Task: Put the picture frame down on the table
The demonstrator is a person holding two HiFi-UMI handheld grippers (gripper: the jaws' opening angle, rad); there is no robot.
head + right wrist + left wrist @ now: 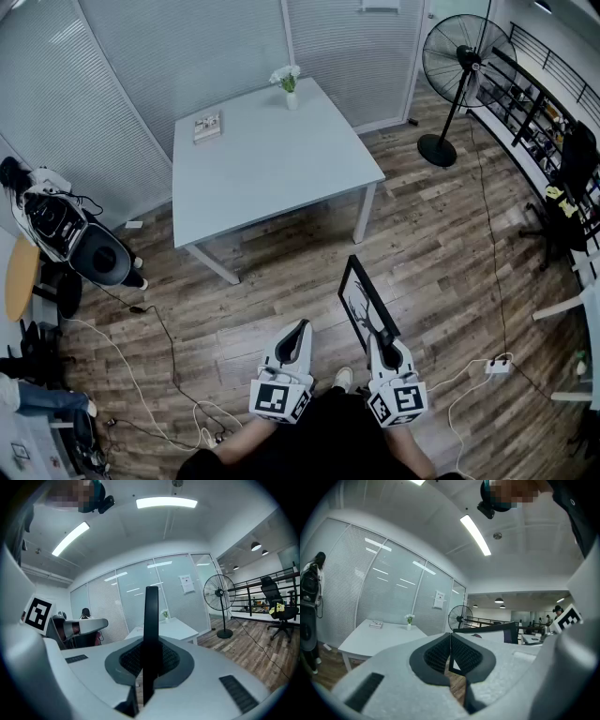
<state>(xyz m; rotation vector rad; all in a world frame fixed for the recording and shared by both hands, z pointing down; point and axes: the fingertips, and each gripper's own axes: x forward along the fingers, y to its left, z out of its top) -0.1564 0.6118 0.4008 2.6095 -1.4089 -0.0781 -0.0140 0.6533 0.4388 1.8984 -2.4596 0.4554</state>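
Observation:
A black picture frame point(361, 302) with a white print stands tilted above the wooden floor, in front of the white table point(272, 159). My right gripper point(389, 343) is shut on its near edge; in the right gripper view the frame's edge point(151, 630) rises straight up between the jaws. My left gripper point(298, 330) hangs to the frame's left with its jaws pressed together and nothing in them. From the left gripper point(450, 654) view the frame point(487, 632) shows at the right and the table point(377, 637) lies ahead to the left.
On the table stand a small vase of white flowers point(289, 82) at the far edge and a booklet point(208, 126) at the far left. A standing fan point(459, 66) is to the right. Cables point(159, 347) and a power strip point(497, 367) lie on the floor. A chair with bags point(61, 230) stands at the left.

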